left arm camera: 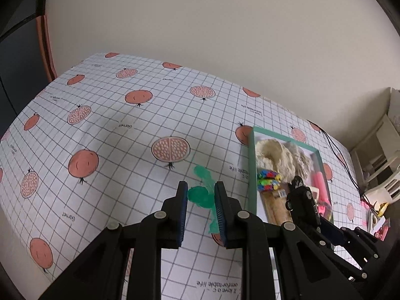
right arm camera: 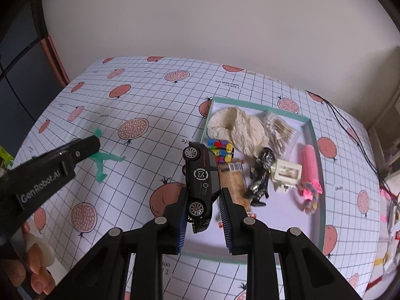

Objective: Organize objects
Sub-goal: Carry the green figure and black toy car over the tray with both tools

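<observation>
Black toy car (right arm camera: pixel 201 186): held in the right gripper (right arm camera: pixel 203 222), jaws closed on its rear half, long axis running forward along the fingers, nose raised; it hangs over the near-left corner of the teal-rimmed box (right arm camera: pixel 315 150), so release lies just below and ahead.

Green stretchy figure (left arm camera: pixel 203 193): flat on the pomegranate-print tablecloth (left arm camera: pixel 112 135), left of the box, directly ahead between the parted, empty jaws of the left gripper (left arm camera: pixel 201 215), the nearer tool.
</observation>
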